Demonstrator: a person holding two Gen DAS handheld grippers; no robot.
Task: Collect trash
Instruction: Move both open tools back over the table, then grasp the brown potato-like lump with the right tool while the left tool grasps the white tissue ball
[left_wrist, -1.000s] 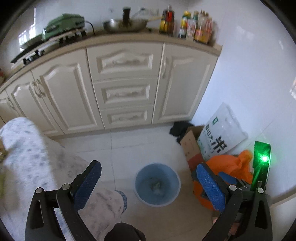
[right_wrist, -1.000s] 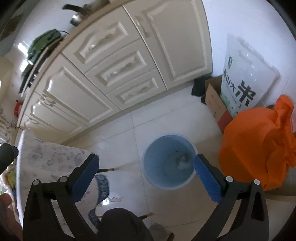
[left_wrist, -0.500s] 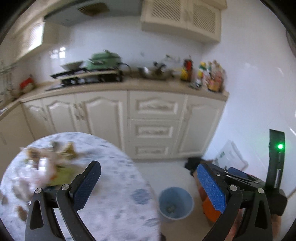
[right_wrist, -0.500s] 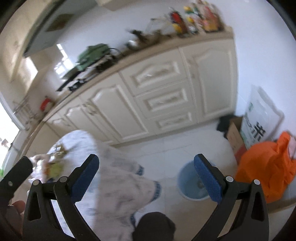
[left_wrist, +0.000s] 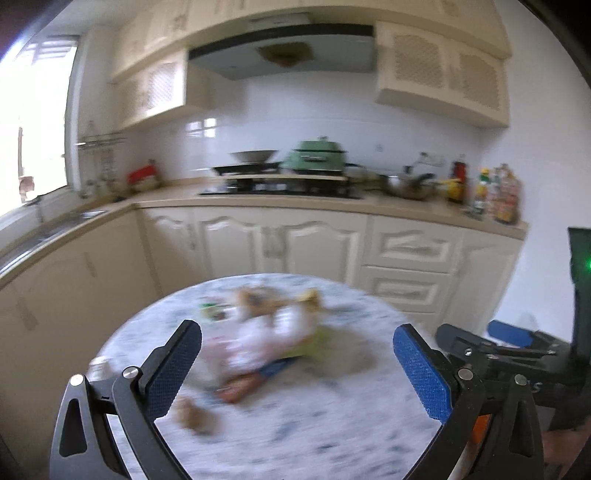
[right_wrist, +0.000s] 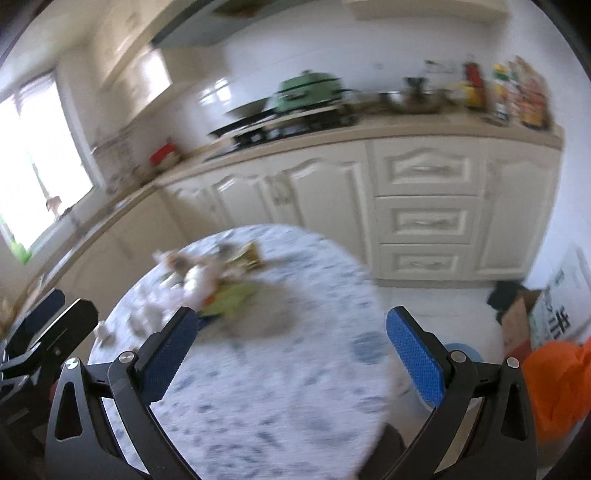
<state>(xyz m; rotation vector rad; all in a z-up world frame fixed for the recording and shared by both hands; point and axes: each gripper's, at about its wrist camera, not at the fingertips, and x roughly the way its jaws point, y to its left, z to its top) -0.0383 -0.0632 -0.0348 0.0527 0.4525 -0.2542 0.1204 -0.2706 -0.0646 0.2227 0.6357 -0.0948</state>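
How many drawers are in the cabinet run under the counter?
3, stacked in one column right of the doors: top drawer, middle drawer, bottom drawer. The table could hide others.

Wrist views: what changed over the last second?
Both cameras swung up from the floor and blue bin to the round table, where the trash pile sits. The bin is now out of the left view and barely visible at the table's edge in the right. Nothing was grasped or released. Left gripper and right gripper jaws stay open and empty.
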